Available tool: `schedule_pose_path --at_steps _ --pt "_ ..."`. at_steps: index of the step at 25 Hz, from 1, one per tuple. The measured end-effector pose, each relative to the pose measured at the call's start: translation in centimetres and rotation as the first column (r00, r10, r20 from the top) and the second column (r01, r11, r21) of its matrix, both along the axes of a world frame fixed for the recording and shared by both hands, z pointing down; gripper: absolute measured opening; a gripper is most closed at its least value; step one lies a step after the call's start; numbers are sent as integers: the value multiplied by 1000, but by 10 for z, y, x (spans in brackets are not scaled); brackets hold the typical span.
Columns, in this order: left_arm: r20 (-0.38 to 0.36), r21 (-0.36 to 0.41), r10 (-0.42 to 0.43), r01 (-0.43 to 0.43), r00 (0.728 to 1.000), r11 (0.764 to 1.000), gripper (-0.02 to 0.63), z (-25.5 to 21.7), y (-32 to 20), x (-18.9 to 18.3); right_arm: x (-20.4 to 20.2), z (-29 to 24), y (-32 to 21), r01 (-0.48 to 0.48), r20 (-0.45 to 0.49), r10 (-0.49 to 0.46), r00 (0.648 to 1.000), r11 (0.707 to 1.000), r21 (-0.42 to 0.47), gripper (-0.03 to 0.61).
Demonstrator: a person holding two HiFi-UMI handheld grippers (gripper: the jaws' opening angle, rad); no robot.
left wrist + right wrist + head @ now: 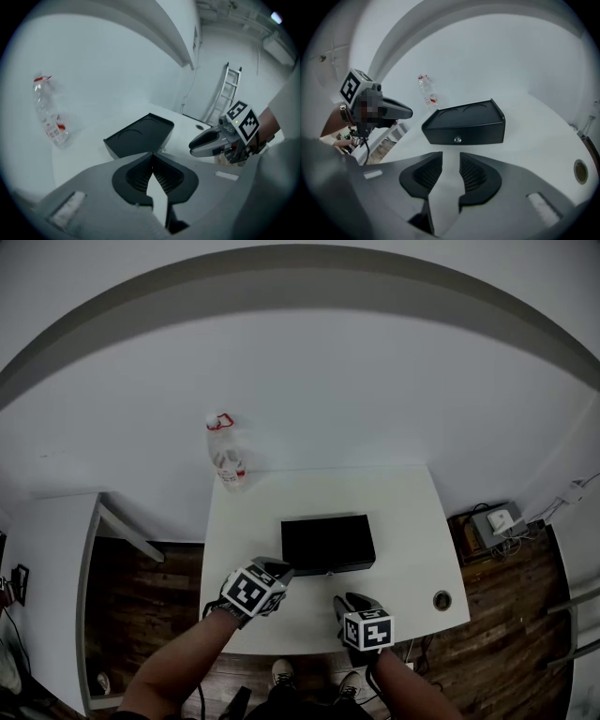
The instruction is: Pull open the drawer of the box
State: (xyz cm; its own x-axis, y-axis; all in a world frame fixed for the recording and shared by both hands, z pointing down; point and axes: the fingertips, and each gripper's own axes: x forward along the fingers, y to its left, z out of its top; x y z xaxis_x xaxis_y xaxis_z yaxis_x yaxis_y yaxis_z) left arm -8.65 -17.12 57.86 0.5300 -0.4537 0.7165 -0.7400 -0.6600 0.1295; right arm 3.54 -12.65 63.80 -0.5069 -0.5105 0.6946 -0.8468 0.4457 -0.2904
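box sits mid-bench, its drawer shut, knob facing the near edge. right tongs stand apart and empty, aimed at that knob, i'd guess to take it; left tongs are closed on nothing, held aside.

box: mid-table | bottle: far left corner | left gripper: at box's front-left corner | right gripper: near front edge
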Motion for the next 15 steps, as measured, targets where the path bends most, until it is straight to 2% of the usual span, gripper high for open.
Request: schedule_pose_path --at_steps 3,5,7,10,15 --pt "182 29 86 -92 980 995 6 22 -31 -4 -9 12 -28 -47 -48 47 998 999 4 132" --pt "263 36 134 -148 955 988 6 34 -43 -5 -16 19 -38 -49 -74 48 996 999 0 142" --pt "280 36 151 -167 948 985 6 42 -50 -4 -22 26 -45 -49 -98 48 994 999 -8 144" --pt "248 9 150 -157 957 988 6 52 -55 -3 -28 34 -53 -76 -104 73 992 997 -28 147" --pt "248 1 167 -173 954 985 6 62 -54 -1 -30 43 -61 -113 -119 107 987 992 -47 147"
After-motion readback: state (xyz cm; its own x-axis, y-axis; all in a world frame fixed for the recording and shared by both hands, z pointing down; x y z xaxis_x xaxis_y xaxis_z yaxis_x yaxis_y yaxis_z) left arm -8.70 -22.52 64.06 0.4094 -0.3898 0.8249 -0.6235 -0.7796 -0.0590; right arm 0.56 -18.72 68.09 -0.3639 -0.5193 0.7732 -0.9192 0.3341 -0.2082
